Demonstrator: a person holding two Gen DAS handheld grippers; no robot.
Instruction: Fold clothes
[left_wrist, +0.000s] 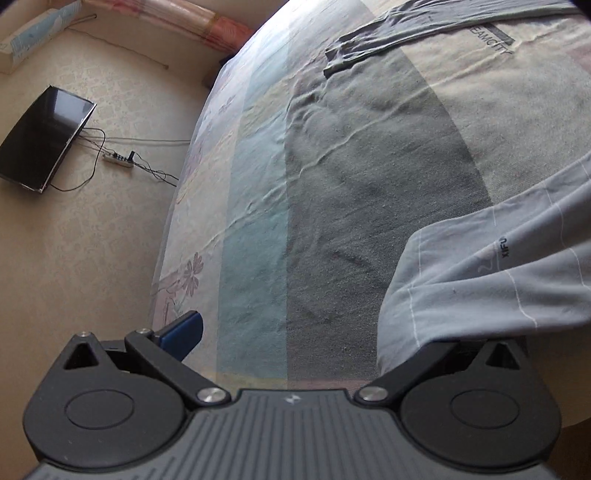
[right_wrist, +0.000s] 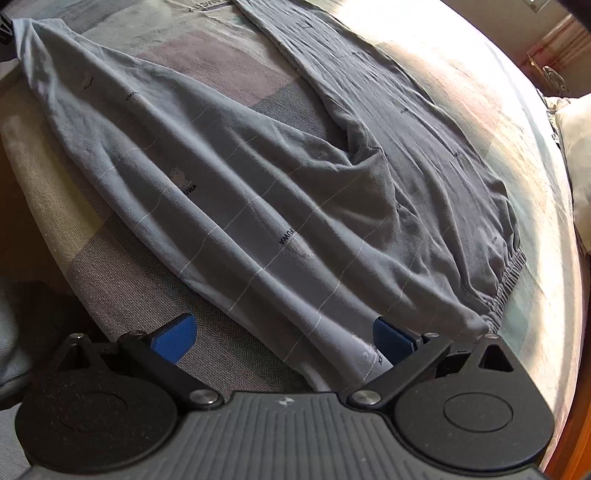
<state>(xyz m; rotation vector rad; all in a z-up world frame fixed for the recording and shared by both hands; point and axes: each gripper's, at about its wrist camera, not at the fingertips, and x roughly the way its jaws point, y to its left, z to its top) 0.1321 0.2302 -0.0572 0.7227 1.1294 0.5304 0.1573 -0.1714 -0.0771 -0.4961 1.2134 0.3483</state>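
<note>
Left wrist view only: beige floor beside the bed, with a dark flat screen (left_wrist: 44, 138) lying on it, a white power strip (left_wrist: 118, 158) and thin black cables nearby, and a roll of pink striped fabric (left_wrist: 177, 18) along the far wall.
Right wrist view only: whole spread of the grey trousers (right_wrist: 258, 192), elastic waistband (right_wrist: 506, 284) at lower right, and a pale pillow (right_wrist: 576, 147) at the right edge.
Bed: patchwork sheet (left_wrist: 332, 184) in grey, teal, cream and floral blocks, lightly wrinkled.
Trousers, look: soft grey knit, thin white grid lines, small black lettering and a pale animal print; deep creases; one leg running to the far upper left, the other to the top of the frame.
Trousers, place: flat on the bed, cloth draped over the right side of the left gripper (left_wrist: 295, 336).
Left gripper fingers: spread wide apart, only the left blue pad (left_wrist: 183, 334) showing, the other hidden under cloth.
Right gripper (right_wrist: 284, 339) fingers: spread wide, both blue pads visible, trouser fabric lying between them, not pinched.
</note>
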